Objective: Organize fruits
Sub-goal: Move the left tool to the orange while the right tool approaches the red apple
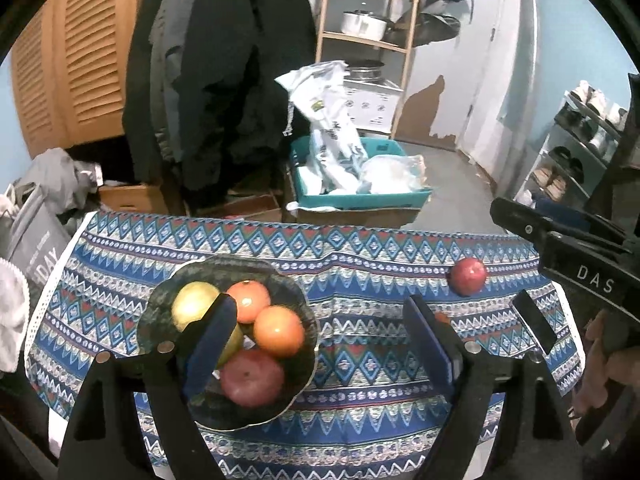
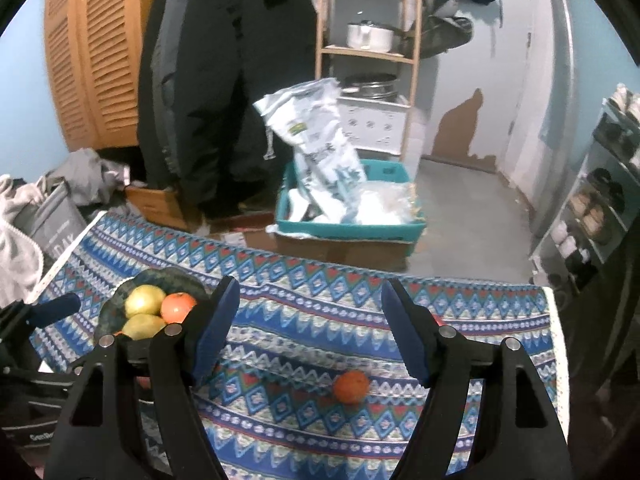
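While the left gripper (image 1: pixel 320 344) hangs above the patterned tablecloth (image 1: pixel 360 392), its wrist view shows both jaws spread wide with nothing between the pads. The dark bowl (image 1: pixel 168 292) sits under the left-hand finger and already holds two yellow-green fruits, two oranges (image 1: pixel 278 330) and a red apple (image 1: pixel 252 378). Well apart from it, toward the far right of the cloth, a second red apple (image 1: pixel 468 276) lies loose; it is round, so it offers no long axis to line up with. Just past it the black body of the right gripper (image 1: pixel 532 322) reaches in from the right edge of this view, clearly closer to that apple than the left one is.

From the right wrist view, the right gripper's jaws are also parted and empty. A loose orange (image 2: pixel 351 386) rests on the cloth directly ahead and below, between the two fingers' lines though nearer the right-hand one, and touching neither. The bowl shows at the left, partly hidden behind the left-hand finger, with the yellow-green fruit (image 2: pixel 144 300) visible in it. A sliver of red peeks out behind the right-hand finger; I cannot tell for sure that it is the apple.

Judging by this layout, two fruits remain outside the bowl, both on the right hand's side, and the orange lies squarely in its path: a straight descent would bracket it, then a carry leftward to the bowl.
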Tool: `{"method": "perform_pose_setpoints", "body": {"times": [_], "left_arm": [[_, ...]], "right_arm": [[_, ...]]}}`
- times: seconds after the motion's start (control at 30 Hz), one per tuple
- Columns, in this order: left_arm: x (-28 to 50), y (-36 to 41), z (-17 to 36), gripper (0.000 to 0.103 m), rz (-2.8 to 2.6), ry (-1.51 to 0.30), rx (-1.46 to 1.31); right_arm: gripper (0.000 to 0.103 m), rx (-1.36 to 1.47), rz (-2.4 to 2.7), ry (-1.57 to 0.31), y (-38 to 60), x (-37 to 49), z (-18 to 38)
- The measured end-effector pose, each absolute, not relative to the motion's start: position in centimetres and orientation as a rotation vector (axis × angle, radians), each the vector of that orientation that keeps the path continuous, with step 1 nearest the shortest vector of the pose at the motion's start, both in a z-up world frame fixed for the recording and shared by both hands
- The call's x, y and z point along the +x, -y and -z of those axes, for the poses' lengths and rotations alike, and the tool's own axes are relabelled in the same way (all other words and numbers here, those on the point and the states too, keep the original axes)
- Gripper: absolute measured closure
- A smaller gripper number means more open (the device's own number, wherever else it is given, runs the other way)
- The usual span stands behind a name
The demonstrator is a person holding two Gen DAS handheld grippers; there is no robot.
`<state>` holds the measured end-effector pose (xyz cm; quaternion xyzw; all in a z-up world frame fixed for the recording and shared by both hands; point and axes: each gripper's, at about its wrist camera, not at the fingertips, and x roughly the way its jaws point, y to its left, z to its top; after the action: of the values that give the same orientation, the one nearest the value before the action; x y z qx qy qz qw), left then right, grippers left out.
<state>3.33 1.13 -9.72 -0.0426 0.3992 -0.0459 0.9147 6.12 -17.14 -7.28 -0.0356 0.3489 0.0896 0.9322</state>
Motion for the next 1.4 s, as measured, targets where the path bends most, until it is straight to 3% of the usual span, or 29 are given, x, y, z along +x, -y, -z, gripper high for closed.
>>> {"method": "perform_pose_setpoints", "body": {"times": [0.67,1.4], "left_arm": [[4.7,6.7,10.1,0.016,0.204,-0.857,-0.006],[8.1,13.9,17.5,0.016,0.294,-1.026,0.079]], "right_arm": [[0.029,0.002,-0.016,-0.711,26.9,4.4,7.9],[0.028,0.055,0.096,-0.854,33.7,5.4,14.2]]}}
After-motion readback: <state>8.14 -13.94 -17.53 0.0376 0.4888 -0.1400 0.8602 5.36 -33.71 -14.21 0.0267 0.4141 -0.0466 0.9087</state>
